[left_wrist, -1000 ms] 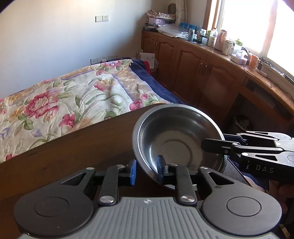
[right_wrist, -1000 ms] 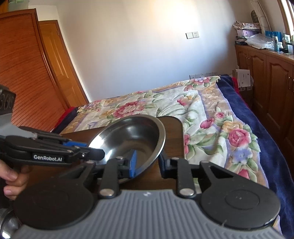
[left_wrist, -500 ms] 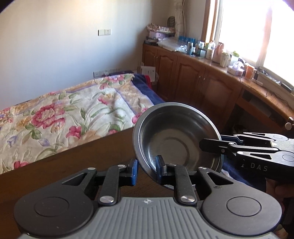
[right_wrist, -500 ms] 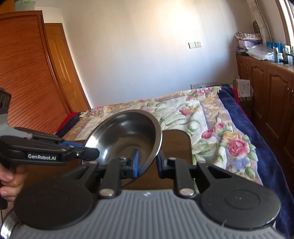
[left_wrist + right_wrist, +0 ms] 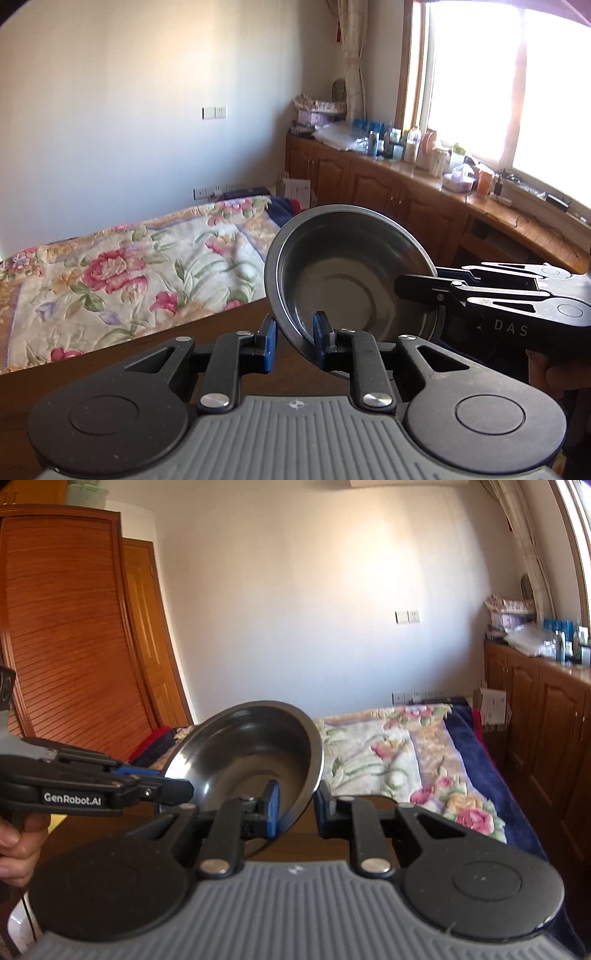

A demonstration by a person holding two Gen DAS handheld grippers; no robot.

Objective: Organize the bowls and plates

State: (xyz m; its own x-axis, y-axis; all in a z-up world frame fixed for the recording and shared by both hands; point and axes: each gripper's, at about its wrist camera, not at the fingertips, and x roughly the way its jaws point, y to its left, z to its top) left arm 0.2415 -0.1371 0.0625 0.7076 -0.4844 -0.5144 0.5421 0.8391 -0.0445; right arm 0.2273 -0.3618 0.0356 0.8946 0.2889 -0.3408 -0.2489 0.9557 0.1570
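Both grippers have the steel bowl (image 5: 347, 273) pinched by its rim, tilted, up in the air above the wooden surface (image 5: 147, 354); left gripper (image 5: 294, 341) fingers on the near edge, right gripper (image 5: 295, 808) fingers clamped opposite

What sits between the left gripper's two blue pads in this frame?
The rim of the steel bowl. The left gripper has its jaws clamped on it, seen in the left wrist view, while the right gripper grips the opposite rim.
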